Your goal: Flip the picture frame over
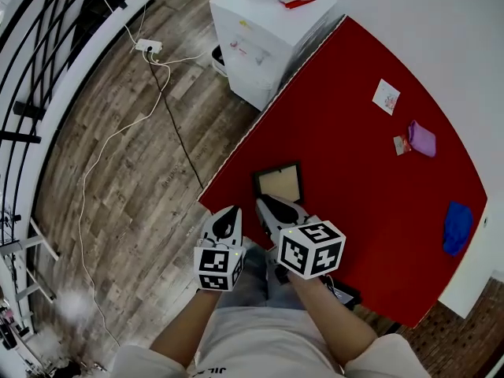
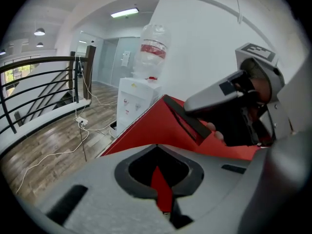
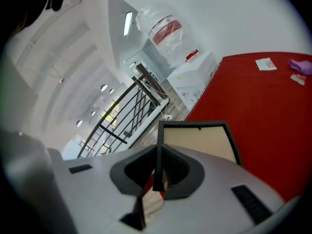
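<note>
The picture frame [image 1: 279, 183], black-rimmed with a tan backing, is at the near left corner of the red table [image 1: 354, 132]. My right gripper [image 1: 268, 207] is shut on its near edge. In the right gripper view the frame [image 3: 200, 140] rises from between the jaws of the right gripper [image 3: 157, 172], its rim pinched edge-on. From the left gripper view the frame [image 2: 183, 116] is tilted up off the table under the right gripper's fingers [image 2: 219, 94]. My left gripper [image 1: 227, 215] hangs beside it, off the table's edge; this left gripper [image 2: 161, 184] is shut and holds nothing.
A white water dispenser [image 1: 264, 38] stands against the table's far left edge. On the table lie a white card [image 1: 386, 97], a purple item [image 1: 423, 138] and a blue cloth [image 1: 457, 227]. Cables and a power strip [image 1: 148, 47] run across the wood floor beside a black railing [image 1: 39, 46].
</note>
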`<state>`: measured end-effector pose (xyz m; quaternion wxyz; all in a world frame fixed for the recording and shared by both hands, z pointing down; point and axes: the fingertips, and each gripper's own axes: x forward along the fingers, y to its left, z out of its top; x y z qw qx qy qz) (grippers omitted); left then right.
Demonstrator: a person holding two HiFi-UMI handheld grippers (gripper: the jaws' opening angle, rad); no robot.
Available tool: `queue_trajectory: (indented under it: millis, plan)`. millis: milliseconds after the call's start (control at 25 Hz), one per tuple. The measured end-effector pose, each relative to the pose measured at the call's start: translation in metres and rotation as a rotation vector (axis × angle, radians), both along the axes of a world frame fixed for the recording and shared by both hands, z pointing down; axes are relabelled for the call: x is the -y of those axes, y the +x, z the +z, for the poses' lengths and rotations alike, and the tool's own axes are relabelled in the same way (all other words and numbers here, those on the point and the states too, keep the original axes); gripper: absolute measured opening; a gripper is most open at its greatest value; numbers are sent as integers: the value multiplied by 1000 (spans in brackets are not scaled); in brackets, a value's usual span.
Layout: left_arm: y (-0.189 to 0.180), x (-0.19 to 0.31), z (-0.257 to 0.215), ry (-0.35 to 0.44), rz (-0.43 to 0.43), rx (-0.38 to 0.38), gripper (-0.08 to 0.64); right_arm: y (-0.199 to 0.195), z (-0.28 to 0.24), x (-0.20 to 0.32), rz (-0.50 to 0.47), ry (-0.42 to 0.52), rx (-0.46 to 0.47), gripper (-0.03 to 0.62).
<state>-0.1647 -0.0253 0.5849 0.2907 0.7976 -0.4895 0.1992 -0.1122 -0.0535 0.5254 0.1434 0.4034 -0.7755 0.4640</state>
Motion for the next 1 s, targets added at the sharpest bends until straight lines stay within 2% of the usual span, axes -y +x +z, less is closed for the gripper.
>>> queue_trajectory:
  millis: [360, 440, 600, 760, 1000]
  plan:
    - [72, -18, 5, 62, 201, -4, 8, 17, -30, 7, 59, -70, 345, 37]
    - [84, -17, 4, 90, 229, 4, 50, 20, -33, 9, 76, -95, 425, 38]
    - [98, -11, -2, 154, 255, 43, 94, 27, -36, 13, 111, -132, 527, 38]
    - [105, -17, 8, 162, 286, 83, 115, 33, -43, 17, 142, -145, 630, 37]
    - [104, -14, 3, 176, 246, 82, 124, 28, -52, 10, 152, -189, 800, 38]
